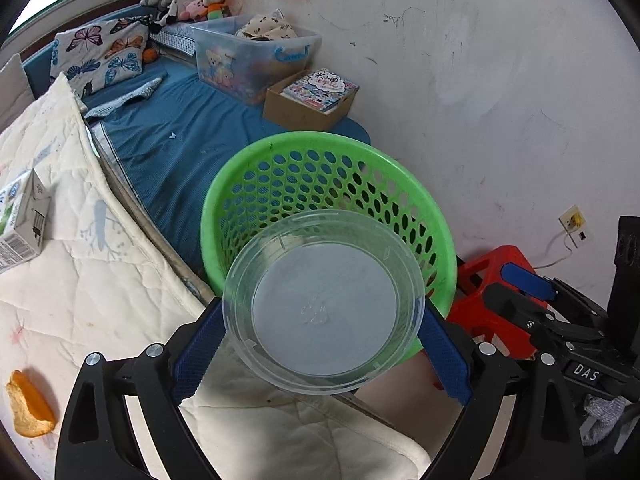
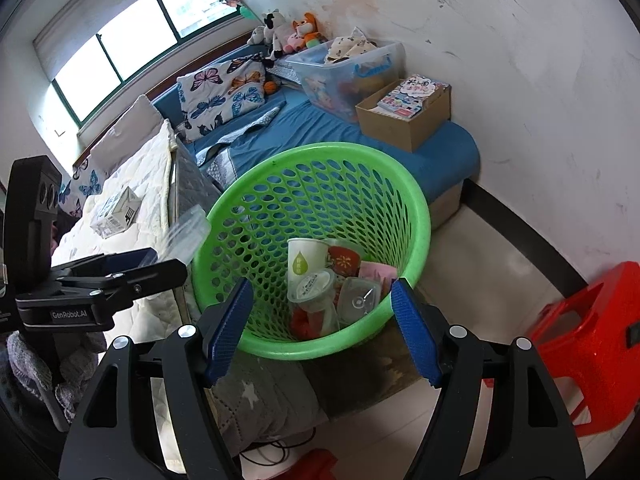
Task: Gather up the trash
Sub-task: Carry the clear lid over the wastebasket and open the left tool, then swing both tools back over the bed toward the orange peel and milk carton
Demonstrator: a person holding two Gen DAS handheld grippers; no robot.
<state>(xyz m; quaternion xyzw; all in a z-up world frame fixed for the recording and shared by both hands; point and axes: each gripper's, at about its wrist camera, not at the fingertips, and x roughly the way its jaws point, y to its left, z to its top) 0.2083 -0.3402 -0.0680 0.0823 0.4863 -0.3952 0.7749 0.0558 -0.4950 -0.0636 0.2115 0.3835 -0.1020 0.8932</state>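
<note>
The left hand-held gripper (image 1: 320,344) is clamped on a clear plastic lid (image 1: 324,304), blue pads pressing its rim on both sides, and holds it by the near edge of the green basket (image 1: 400,176). The right hand-held gripper (image 2: 320,328) stands apart and empty over the basket's near rim. If released here, the lid could catch the rim and slide to the floor, since it sits only partly over the opening. Counted: one basket, one paper cup (image 2: 306,264) among several clear tubs inside, one carton (image 1: 22,220) and one orange peel (image 1: 30,406) on the bed.
</note>
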